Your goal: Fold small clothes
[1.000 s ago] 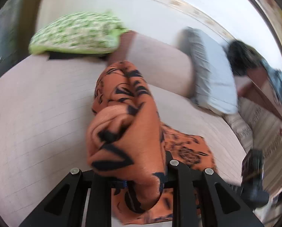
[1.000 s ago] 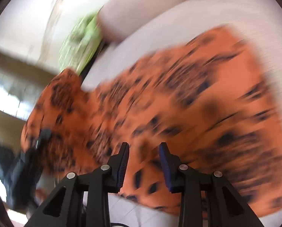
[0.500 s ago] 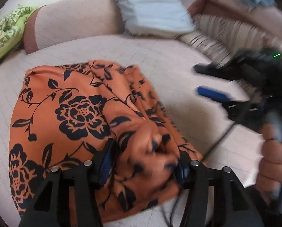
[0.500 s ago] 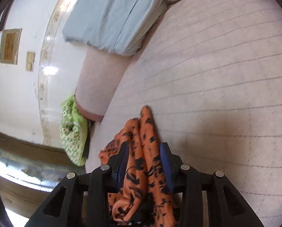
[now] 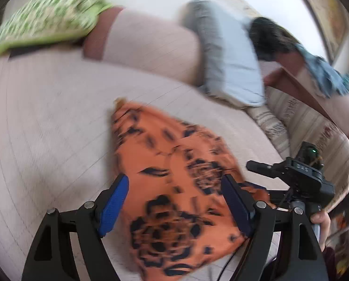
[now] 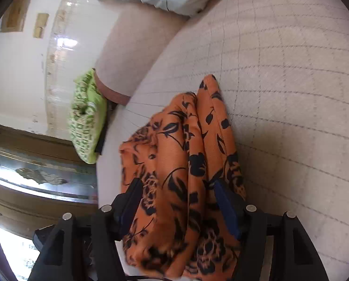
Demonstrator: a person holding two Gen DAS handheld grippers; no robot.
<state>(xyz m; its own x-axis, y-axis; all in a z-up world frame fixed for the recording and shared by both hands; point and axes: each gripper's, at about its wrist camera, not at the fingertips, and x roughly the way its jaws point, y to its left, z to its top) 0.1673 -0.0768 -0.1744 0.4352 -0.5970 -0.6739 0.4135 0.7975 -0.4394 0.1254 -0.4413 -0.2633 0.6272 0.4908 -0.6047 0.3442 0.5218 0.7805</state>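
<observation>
An orange garment with black flowers lies folded on the pale checked bed. My left gripper is open above it, its blue pads wide apart on either side of the cloth. In the right wrist view the same garment lies bunched in ridges. My right gripper is open, its jaws standing either side of the cloth. The right gripper also shows in the left wrist view, at the garment's right edge, held by a hand.
A green patterned pillow, a pink bolster and a light blue pillow lie along the bed's far side. A striped blanket and dark and blue clothes sit at the right. The bed's left edge is near.
Both grippers have opened and let go of the garment. The left gripper has drawn back and lifted; the garment now lies flatter on the bed.
</observation>
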